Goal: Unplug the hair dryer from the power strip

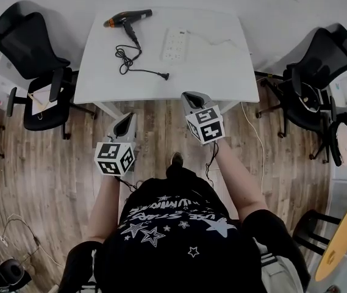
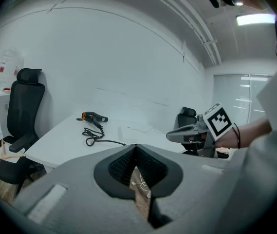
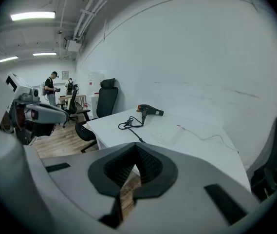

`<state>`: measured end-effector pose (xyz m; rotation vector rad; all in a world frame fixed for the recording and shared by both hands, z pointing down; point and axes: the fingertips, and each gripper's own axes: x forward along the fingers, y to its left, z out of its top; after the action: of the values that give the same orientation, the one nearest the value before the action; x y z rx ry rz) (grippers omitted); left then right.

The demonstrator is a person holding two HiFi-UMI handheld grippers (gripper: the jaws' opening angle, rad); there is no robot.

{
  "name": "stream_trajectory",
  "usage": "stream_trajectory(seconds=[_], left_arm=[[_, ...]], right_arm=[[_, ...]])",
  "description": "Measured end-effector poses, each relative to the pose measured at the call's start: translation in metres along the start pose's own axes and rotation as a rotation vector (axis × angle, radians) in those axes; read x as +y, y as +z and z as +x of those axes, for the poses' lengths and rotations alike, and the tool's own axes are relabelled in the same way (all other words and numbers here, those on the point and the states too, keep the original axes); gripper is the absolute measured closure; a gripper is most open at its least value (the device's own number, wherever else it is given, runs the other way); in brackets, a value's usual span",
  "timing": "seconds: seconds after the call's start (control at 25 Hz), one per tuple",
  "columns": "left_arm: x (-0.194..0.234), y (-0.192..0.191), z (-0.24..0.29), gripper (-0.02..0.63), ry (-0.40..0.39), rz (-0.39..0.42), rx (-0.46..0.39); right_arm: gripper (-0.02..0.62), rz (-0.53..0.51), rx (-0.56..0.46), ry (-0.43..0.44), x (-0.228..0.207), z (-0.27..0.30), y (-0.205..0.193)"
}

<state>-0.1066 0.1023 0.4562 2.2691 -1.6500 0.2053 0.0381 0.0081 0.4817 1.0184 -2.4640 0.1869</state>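
Hair dryer point(image 1: 127, 18) lies far left on the bench point(image 1: 222, 72), its plug point(image 1: 166, 75) lying loose near the power strip point(image 1: 174, 45). It is well apart from the left hand-held gripper point(image 1: 124, 119) and right hand-held gripper point(image 1: 192, 96), both closed and empty.

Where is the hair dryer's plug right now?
In the head view the plug lies on the white table, just below the power strip and not in it.

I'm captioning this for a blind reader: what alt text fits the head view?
Seen from above, a hair dryer lies on a white table, its cord's plug loose near a power strip. A person holds a left hand-held gripper and a right hand-held gripper, both shut, short of the table.
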Motion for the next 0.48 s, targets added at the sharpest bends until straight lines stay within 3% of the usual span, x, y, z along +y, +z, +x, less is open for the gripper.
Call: stream_trajectory(seconds=[0.48], left_arm=[[-0.015, -0.017, -0.033, 0.598, -0.053, -0.009, -0.002]], right_arm=[[0.588, -0.008, 0.025, -0.037, 0.037, -0.038, -0.020]])
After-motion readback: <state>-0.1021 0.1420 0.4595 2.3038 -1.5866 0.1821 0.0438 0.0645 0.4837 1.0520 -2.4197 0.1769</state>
